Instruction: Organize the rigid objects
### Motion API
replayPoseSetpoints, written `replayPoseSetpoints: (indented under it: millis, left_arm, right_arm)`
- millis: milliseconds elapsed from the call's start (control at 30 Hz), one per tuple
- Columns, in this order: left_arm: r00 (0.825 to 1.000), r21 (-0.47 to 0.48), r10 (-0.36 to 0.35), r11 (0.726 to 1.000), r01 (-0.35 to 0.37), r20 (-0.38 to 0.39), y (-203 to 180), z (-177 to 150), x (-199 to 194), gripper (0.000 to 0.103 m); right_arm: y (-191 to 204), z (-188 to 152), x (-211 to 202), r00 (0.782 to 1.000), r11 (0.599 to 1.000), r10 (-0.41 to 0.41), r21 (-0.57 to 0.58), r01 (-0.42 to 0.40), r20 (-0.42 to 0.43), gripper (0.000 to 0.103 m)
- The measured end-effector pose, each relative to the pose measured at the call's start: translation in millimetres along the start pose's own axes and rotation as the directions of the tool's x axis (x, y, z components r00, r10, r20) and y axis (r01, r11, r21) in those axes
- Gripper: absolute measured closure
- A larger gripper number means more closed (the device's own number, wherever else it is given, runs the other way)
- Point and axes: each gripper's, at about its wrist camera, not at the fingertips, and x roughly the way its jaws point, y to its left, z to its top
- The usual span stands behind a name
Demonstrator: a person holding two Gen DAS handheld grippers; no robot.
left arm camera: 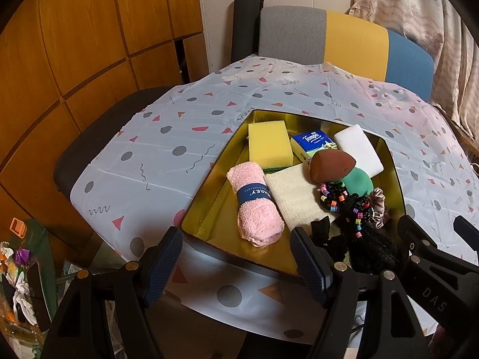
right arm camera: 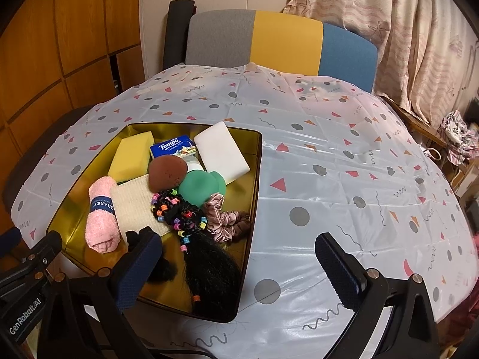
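Gold tin (left arm camera: 206, 176) before open tongs (left arm camera: 236, 257).

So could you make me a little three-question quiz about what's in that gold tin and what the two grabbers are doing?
1. True or false: the pink rolled towel lies on the tablecloth outside the gold tin.
2. Which item touches the white block? A) the Tempo tissue pack B) the pink rolled towel C) the black hairpiece
3. Fill in: both the left gripper and the right gripper are ____ and hold nothing.

Key
1. False: it lies inside the tin, along its left side.
2. A
3. open
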Motion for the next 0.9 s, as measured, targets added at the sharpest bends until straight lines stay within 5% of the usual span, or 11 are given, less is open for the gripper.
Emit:
replayPoseSetpoints:
  millis: [900]
  left_arm:
    - [1.000, 0.002, -0.012, 1.000, 0.012, -0.016, -1.4, -2.0, 3.6, 0.028]
  right_arm:
    - [-0.4, -1.3, 2.4, 1.000, 1.000, 0.002, 0.002, -0.002, -0.004, 0.000]
